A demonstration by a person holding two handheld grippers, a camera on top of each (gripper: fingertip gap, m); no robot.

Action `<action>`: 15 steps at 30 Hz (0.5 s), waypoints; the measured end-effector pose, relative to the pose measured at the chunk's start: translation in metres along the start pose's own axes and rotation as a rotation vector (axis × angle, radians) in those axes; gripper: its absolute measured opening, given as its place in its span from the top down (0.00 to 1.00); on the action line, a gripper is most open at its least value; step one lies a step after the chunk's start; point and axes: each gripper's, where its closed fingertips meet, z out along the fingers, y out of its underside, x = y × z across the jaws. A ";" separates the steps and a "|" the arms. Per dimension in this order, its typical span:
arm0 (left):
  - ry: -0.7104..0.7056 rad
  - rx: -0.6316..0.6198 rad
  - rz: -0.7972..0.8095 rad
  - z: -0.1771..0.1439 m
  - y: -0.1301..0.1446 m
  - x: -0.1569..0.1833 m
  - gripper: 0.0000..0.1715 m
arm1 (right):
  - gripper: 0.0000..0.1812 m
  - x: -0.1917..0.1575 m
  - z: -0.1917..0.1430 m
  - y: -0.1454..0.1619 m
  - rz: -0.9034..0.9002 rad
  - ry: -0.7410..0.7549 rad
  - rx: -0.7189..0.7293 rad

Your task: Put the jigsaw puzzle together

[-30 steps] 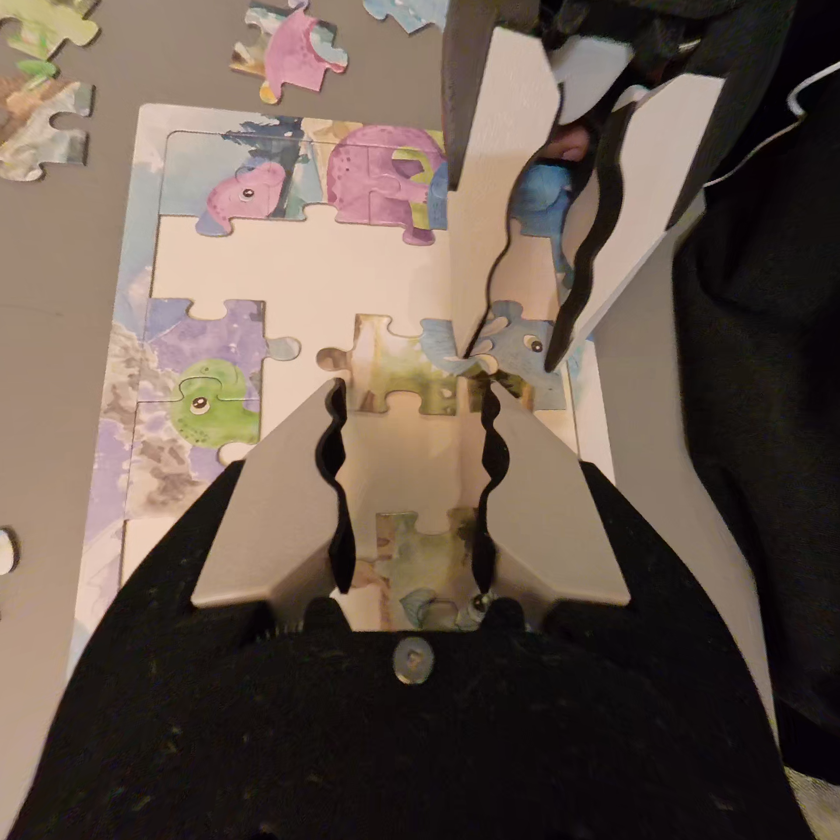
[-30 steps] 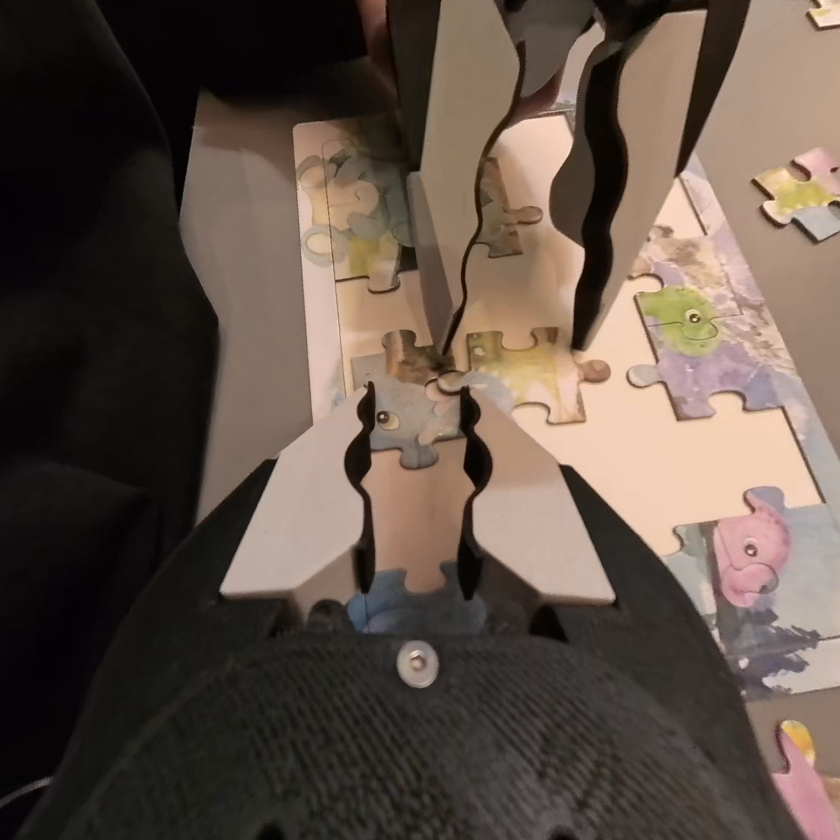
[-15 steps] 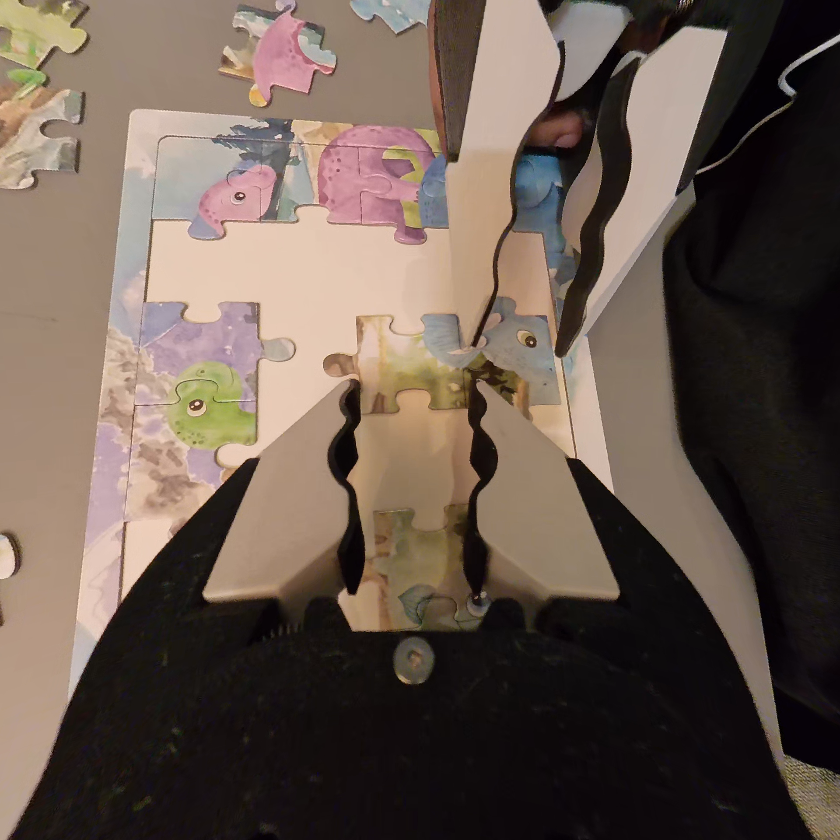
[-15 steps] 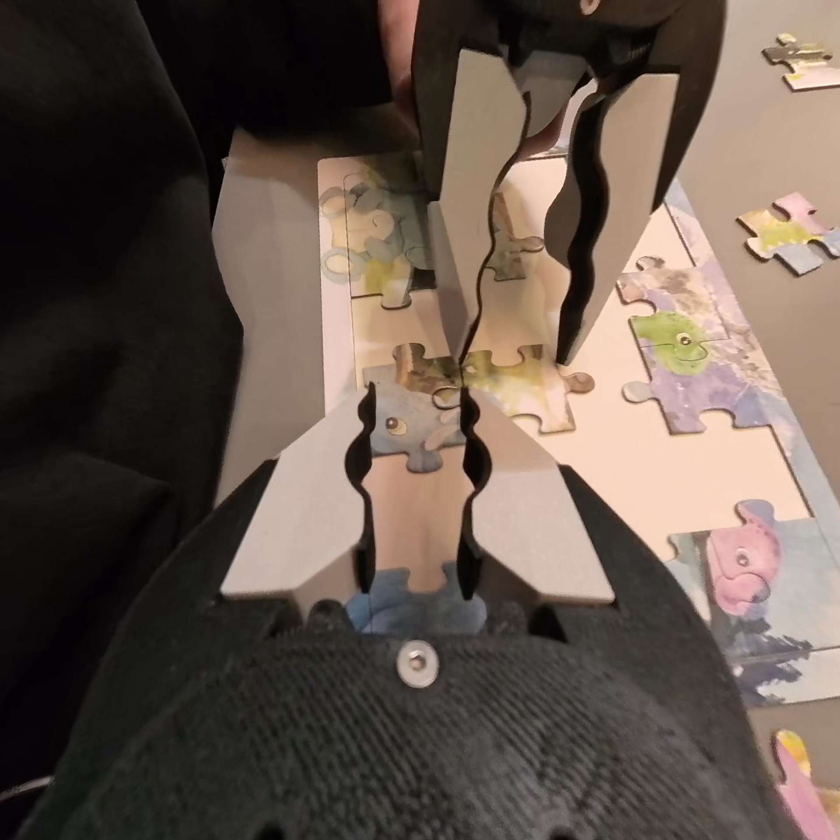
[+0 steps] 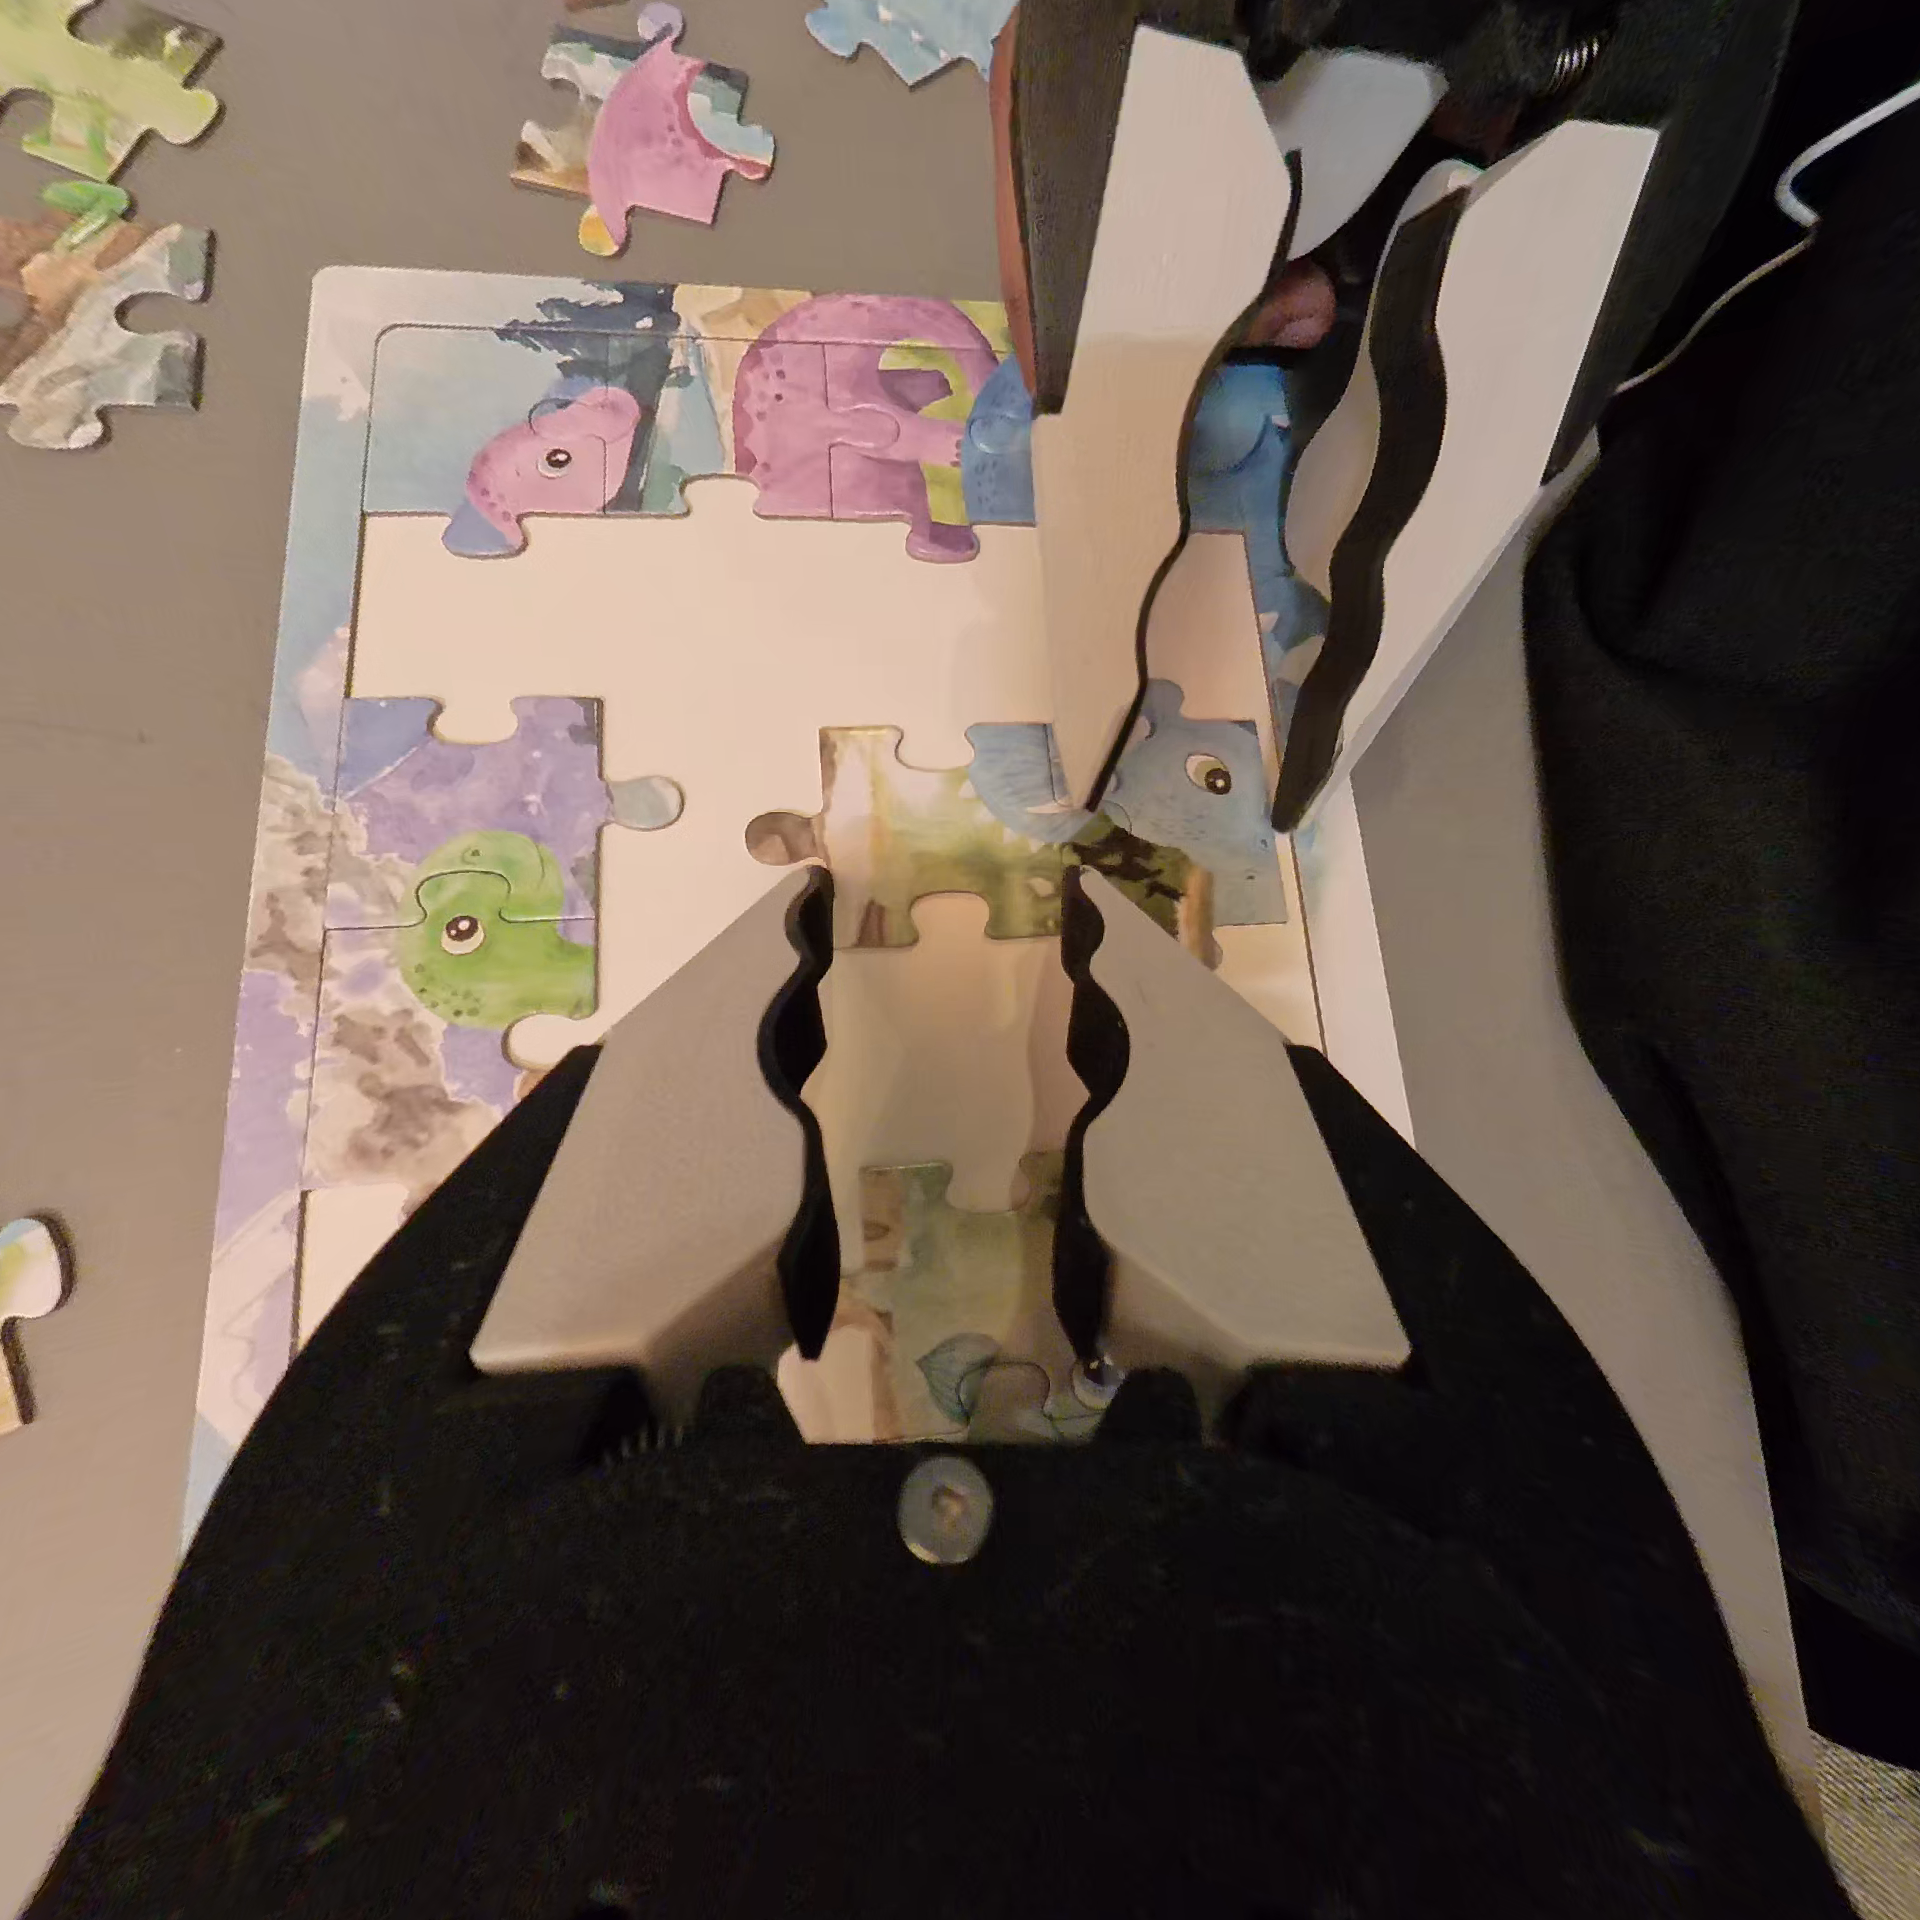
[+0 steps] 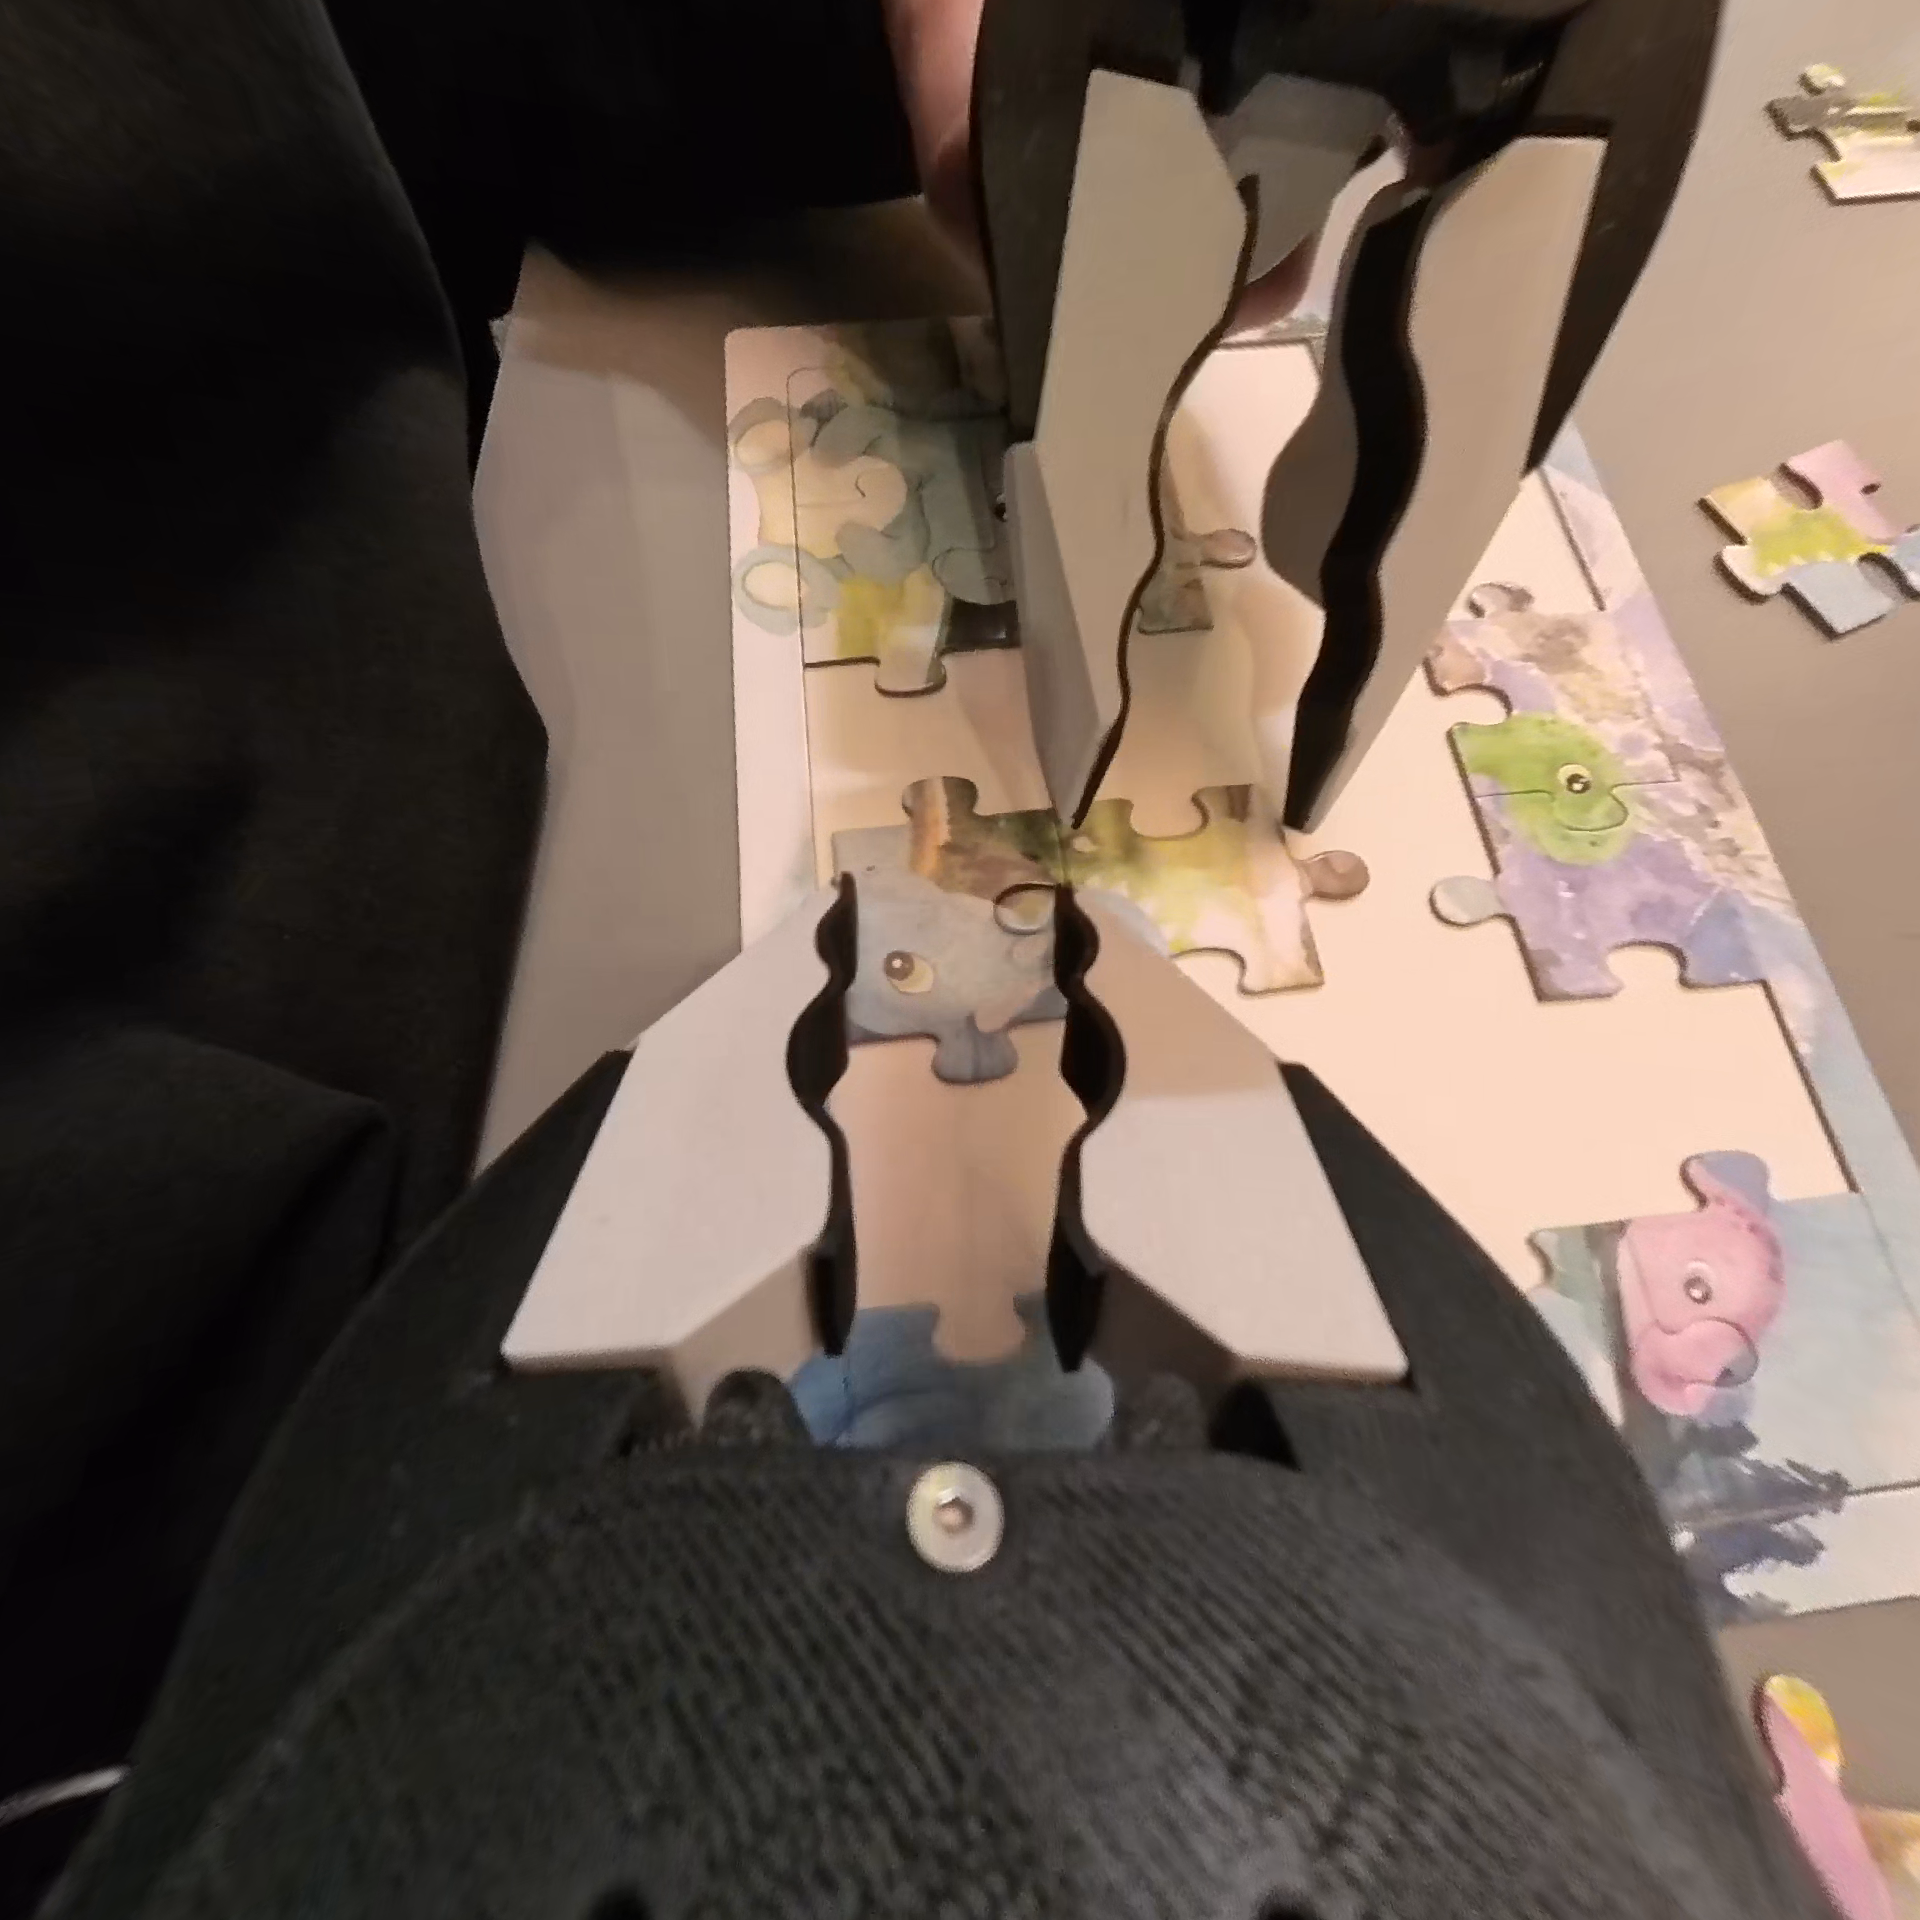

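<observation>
Right hand-held gripper (image 5: 1184, 816) half open, empty, tips pressing blue piece (image 5: 1195, 810) into tray (image 5: 332, 623); left hand-held gripper (image 5: 945, 894) half open, empty, steadying neighbour piece (image 5: 935, 842).

Warm dim light, glare on bare puzzle tray (image 5: 727, 623); right view slightly blurred; wide-angle edge distortion.

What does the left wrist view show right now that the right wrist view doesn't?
Only the left wrist view shows the loose pink piece above the board and two loose pieces at the far left. Only the right wrist view shows a loose yellow-and-blue piece beside the board. Both show the joined blue-face piece and green piece, and both open grippers.
</observation>
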 end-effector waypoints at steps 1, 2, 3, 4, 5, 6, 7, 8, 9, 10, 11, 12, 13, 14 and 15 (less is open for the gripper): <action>-0.001 0.002 0.000 0.000 0.000 0.000 0.75 | 0.80 0.001 0.000 0.000 0.013 -0.001 -0.001; -0.002 0.003 0.000 0.000 0.000 0.000 0.75 | 0.80 0.002 0.001 0.004 0.025 -0.004 -0.019; -0.003 0.003 0.000 0.000 0.000 -0.001 0.75 | 0.79 0.002 0.003 0.007 0.034 -0.009 -0.040; -0.005 0.003 0.002 0.000 0.000 -0.001 0.76 | 0.79 0.002 0.002 0.006 0.033 -0.009 -0.033; -0.007 0.003 0.003 0.000 0.000 -0.001 0.76 | 0.79 0.003 0.001 0.005 0.032 -0.001 -0.027; -0.009 0.003 0.004 -0.001 0.000 -0.001 0.76 | 0.79 0.004 0.000 0.005 0.035 0.005 -0.022; -0.010 0.003 0.006 -0.001 0.000 -0.002 0.76 | 0.79 0.004 0.000 0.005 0.042 0.005 -0.022; -0.011 0.004 0.008 -0.001 0.000 -0.002 0.76 | 0.79 0.005 0.001 0.007 0.050 0.002 -0.032; -0.013 0.004 0.010 -0.001 -0.001 -0.002 0.76 | 0.79 0.005 0.001 0.007 0.053 -0.001 -0.034; -0.016 0.006 0.012 -0.001 -0.001 -0.003 0.76 | 0.79 0.006 0.000 0.007 0.047 0.009 -0.030; -0.017 0.010 0.013 -0.002 -0.001 -0.003 0.76 | 0.79 0.009 -0.001 0.007 0.037 0.031 -0.026; -0.019 0.014 0.014 -0.002 -0.002 -0.003 0.76 | 0.79 0.012 -0.003 0.007 0.030 0.052 -0.019; -0.021 0.019 0.014 -0.003 -0.002 -0.004 0.76 | 0.79 0.015 -0.005 0.007 0.032 0.065 -0.012; -0.021 0.024 0.013 -0.004 -0.003 -0.004 0.77 | 0.78 0.017 -0.007 0.007 0.043 0.069 -0.006; -0.019 0.029 0.011 -0.004 -0.003 -0.004 0.77 | 0.76 0.019 -0.007 0.009 0.058 0.068 -0.006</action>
